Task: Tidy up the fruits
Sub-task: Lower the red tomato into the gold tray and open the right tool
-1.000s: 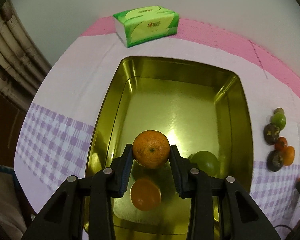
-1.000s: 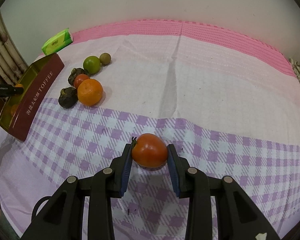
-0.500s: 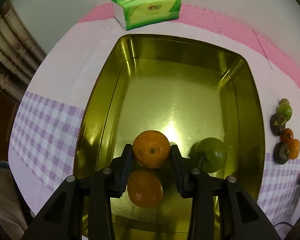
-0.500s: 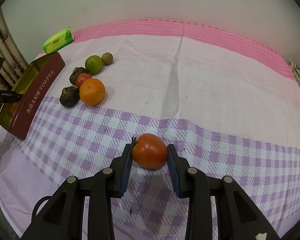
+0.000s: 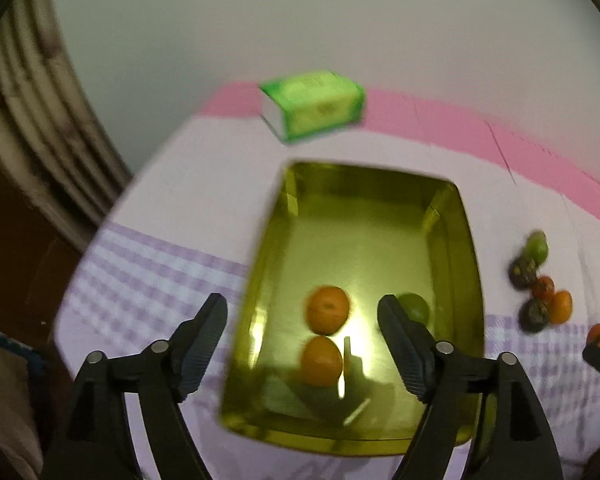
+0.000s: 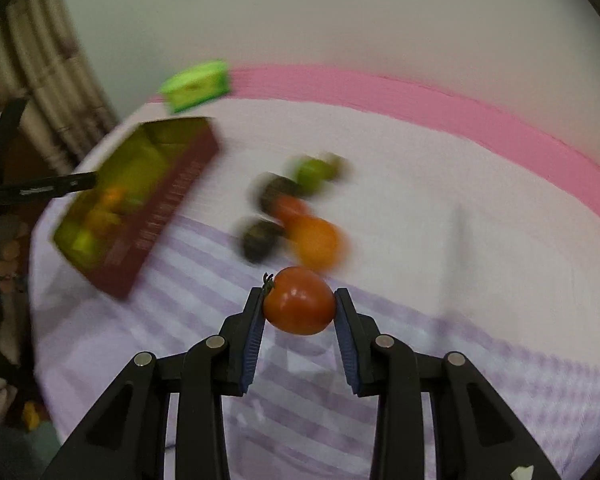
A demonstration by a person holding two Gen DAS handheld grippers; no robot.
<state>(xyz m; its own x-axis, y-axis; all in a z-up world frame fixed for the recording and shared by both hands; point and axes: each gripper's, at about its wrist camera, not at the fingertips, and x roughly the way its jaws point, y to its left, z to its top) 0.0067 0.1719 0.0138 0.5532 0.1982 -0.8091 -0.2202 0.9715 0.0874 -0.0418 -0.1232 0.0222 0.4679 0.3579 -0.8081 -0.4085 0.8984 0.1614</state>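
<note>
My right hand-held gripper [image 6: 299, 306] pinches a red tomato [image 6: 299, 301] across its middle, one pad on each flank, and carries it clear above the checked cloth of the table [image 6: 440, 216]. I judge the tomato light but soft-skinned and smooth, so I press only enough to stop it slipping; a harder squeeze could bruise or split it. The flanks are the right place to hold, since the rounded sides seat flat against the ribbed pads. Its stem [image 6: 267, 280] points up and to the left, toward the left pad, so its stem-to-base axis lies tilted, nearly across the jaws; the fruit is close to round, with no strong long axis.

My left hand-held gripper [image 5: 302, 334] is spread wide and holds nothing, poised over the gold tin [image 5: 470, 256]. Inside the tin lie an orange [image 5: 327, 309] and a green fruit [image 5: 418, 308], with the orange's reflection below it. Beside the tin, on the cloth, waits a blurred cluster of loose fruits [image 6: 296, 208]. A green tissue pack [image 5: 314, 106] sits beyond the tin.
</note>
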